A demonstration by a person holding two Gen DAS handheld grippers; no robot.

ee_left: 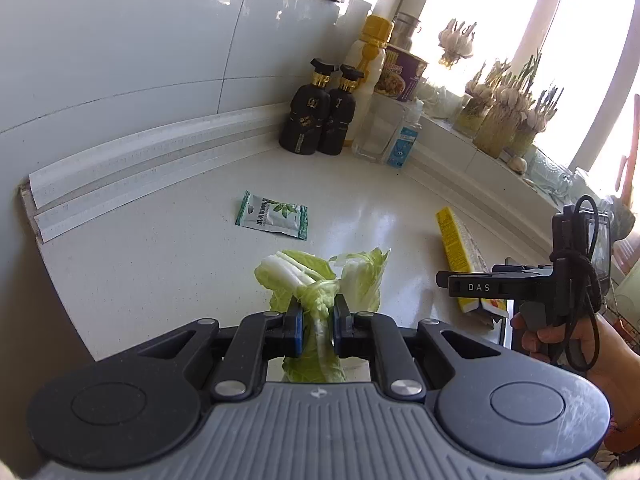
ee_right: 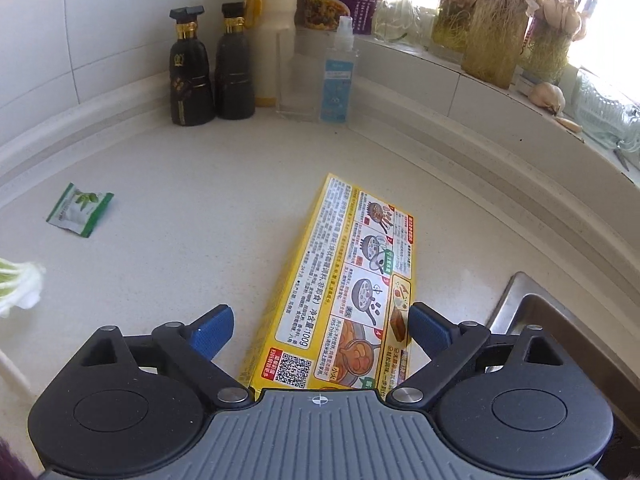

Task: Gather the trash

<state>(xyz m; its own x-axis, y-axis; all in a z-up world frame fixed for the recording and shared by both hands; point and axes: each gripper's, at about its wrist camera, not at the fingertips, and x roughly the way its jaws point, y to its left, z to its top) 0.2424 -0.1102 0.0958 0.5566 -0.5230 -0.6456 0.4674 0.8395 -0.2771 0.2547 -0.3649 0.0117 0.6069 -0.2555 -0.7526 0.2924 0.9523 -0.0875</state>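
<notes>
The white countertop (ee_right: pixel 208 184) fills both views, running back to a tiled wall and a bright window ledge lined with jars of sprouting garlic (ee_right: pixel 496 36). The largest piece of trash is the yellow box (ee_right: pixel 340 280), lying flat with its printed back up: cooking steps numbered in panels, a QR code and "100g" among Chinese text that is otherwise too small to read. The right gripper (ee_right: pixel 320 330) straddles the near end of this box with its blue pads spread wide, one on either side and neither clearly touching; the left wrist view shows the same gripper from the side, marked "DAS". A steel sink edge (ee_right: pixel 536 312) sits just right of the box. The left gripper (ee_left: pixel 316 330) is pinched narrowly on the cabbage leaves (ee_left: pixel 320 280), which hang limp between its pads just above the counter. Further back lies a green and white sachet (ee_left: pixel 274 220), flat and alone, its Chinese lettering unreadable. In the corner stand two black bottles (ee_right: pixel 212 68) with gold collars, a white bottle with a yellow cap (ee_right: pixel 276 32), a purple instant noodle cup (ee_right: pixel 340 0) and a small blue-labelled spray bottle (ee_right: pixel 338 76), all well apart from the trash.
</notes>
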